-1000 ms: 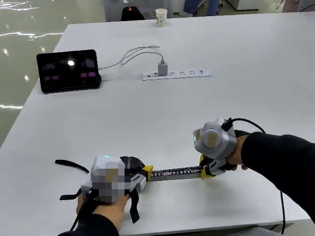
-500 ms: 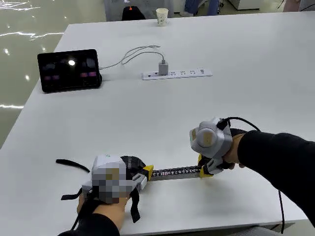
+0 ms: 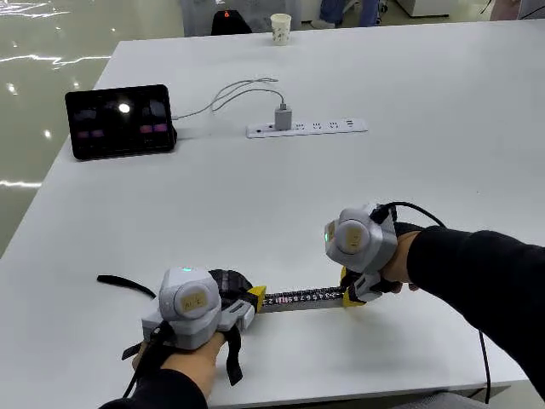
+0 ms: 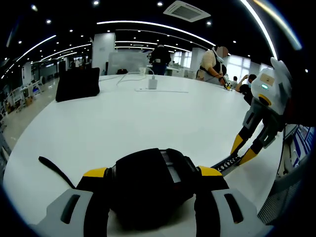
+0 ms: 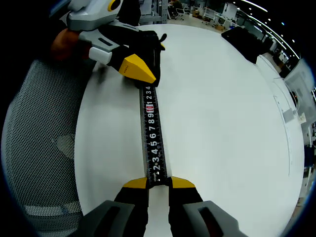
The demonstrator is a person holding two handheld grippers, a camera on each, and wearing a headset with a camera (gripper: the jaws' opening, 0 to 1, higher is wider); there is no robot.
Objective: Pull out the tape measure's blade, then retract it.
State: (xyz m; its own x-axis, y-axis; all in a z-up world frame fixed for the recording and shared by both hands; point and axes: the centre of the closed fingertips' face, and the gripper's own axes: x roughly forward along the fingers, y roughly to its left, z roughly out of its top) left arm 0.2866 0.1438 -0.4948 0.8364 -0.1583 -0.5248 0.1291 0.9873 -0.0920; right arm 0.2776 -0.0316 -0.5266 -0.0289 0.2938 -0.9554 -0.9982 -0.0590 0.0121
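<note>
Left gripper: the left gripper [image 4: 153,174], grey with yellow-tipped jaws, is clamped from both sides around the black tape measure case [image 4: 150,185], low on the near left of the white surface [image 3: 341,187].
Right gripper: the right gripper [image 5: 158,183] has its yellow tips pressed almost together, pinching the free end of the dark numbered blade [image 5: 150,133].
Blade: drawn out of the case and stretched flat and straight along the surface between the two grippers; white and red digits run along its length.
Tape measure case: rests on the surface inside the left gripper's jaws, with a black wrist strap [image 3: 123,285] trailing off to its left.
Hands: a bare hand grips each tool; a black sleeve [image 3: 485,281] covers the right arm.
Farther back: a black tablet [image 3: 119,121] stands near the left edge, and a white power strip [image 3: 315,128] with a plugged-in charger [image 3: 282,117] lies mid-surface.
Far edge: a white paper cup [image 3: 279,28] stands upright.
</note>
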